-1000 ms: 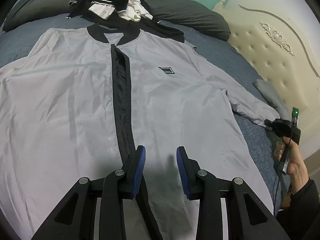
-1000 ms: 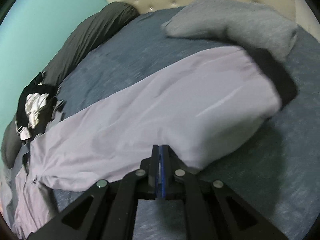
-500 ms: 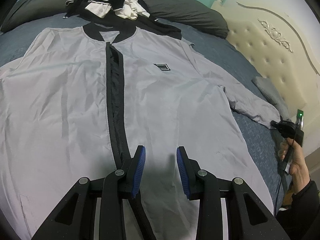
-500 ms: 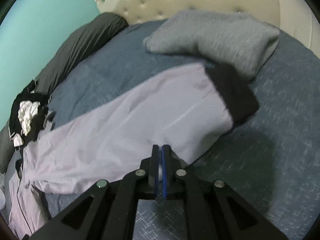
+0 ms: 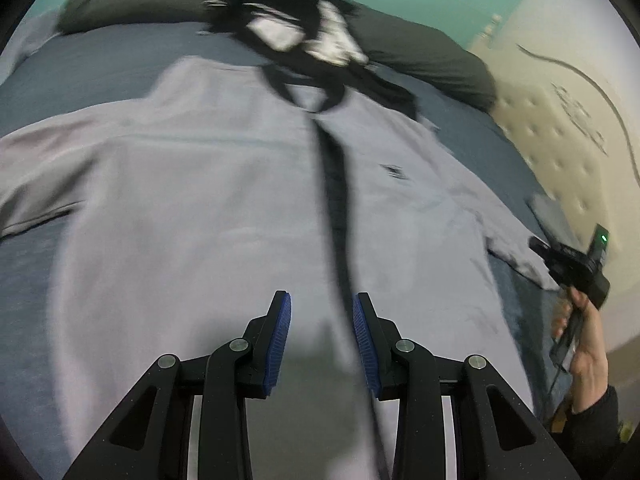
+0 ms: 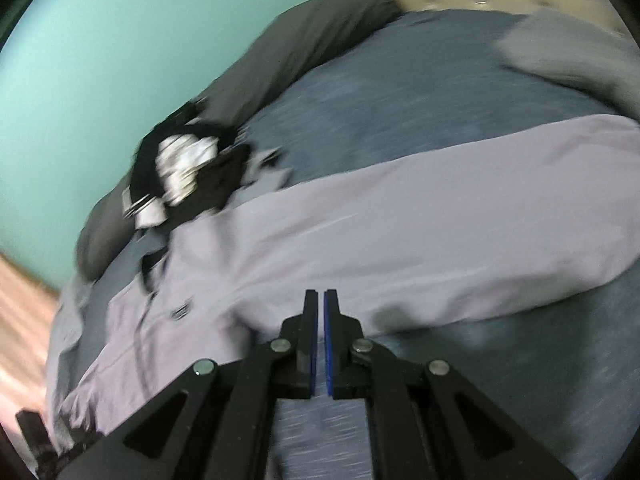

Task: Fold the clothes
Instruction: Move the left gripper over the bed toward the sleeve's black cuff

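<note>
Across the middle of the bed (image 5: 100, 60), from the left wrist: grey jacket (image 5: 192, 208) spread flat, front up, collar toward the pile of dark clothes (image 5: 288, 12) at the far edge; left gripper (image 5: 322, 320) above the hem, fingers parted, grasping nothing. Toward the headboard side, from the right wrist: right gripper (image 6: 319, 316) clenched empty beside the outstretched sleeve (image 6: 460, 240). Likely risk: sleeve bunching or slipping, slick fabric pinched too shallowly.

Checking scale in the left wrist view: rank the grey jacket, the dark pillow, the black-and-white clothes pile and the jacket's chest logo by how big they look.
1. grey jacket, fills most of the frame.
2. dark pillow; it lies farther off, so its real size is unsure.
3. black-and-white clothes pile.
4. chest logo, smallest.
</note>
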A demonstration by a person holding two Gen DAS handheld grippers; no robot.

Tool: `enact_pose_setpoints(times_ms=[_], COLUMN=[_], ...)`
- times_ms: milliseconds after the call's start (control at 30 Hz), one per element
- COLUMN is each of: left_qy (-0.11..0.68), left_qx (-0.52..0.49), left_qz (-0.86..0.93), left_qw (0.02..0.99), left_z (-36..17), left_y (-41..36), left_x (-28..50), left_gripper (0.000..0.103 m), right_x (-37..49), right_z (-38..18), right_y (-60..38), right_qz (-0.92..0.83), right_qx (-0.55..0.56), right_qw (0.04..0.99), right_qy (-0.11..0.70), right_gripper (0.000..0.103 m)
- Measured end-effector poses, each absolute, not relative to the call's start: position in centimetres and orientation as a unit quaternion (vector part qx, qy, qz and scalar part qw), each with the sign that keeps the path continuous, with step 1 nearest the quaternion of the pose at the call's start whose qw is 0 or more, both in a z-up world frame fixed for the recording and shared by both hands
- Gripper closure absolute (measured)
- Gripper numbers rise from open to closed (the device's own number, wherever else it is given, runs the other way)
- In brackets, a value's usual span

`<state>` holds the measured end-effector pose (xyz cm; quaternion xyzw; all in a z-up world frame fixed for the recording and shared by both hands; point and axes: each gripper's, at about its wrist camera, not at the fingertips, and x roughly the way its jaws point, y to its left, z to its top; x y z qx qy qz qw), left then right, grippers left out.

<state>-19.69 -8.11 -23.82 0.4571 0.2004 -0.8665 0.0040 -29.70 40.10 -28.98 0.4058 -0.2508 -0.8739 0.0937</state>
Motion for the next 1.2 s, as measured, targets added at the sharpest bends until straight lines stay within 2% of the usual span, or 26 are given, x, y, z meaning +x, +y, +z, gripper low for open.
enact_pose_setpoints(times_ms=[100,367,533,833,1200], left_qy=[0.206,0.219,0.180,0.154,0.093], left_qx=[0.459,0.456,0.459,0.468,0.481], left_qz=[-0.862,-0.840,-0.823,-0.803,-0.793], left_qw=[0.057,0.198,0.283,0.336,0.363], left_z=[-23.4,-22.8,-23.2,-23.8,-22.9], left_y=[-12.3,-24.3,-29.7,-35.4,-37.1], left_x=[-16.8,-8.4,-4.8,-2.7,-2.9], left_gripper=[0.056,0.050,0.045,0.045,0.045], right_x=[-30.0,-29.1,-29.0,-29.2,-29.4], right_z=[-28.9,-29.1,-29.5,-30.0,-30.5], right_y=[36.8,30.8,28.8,27.0,26.4], right_qz=[-0.867,-0.858,-0.855,-0.855,-0.851], right_qx=[0.412,0.425,0.429,0.433,0.438], right_qw=[0.120,0.166,0.176,0.189,0.193], right_qy=[-0.253,-0.237,-0.231,-0.215,-0.213], right_gripper=[0.101,0.101,0.101,0.101,0.100])
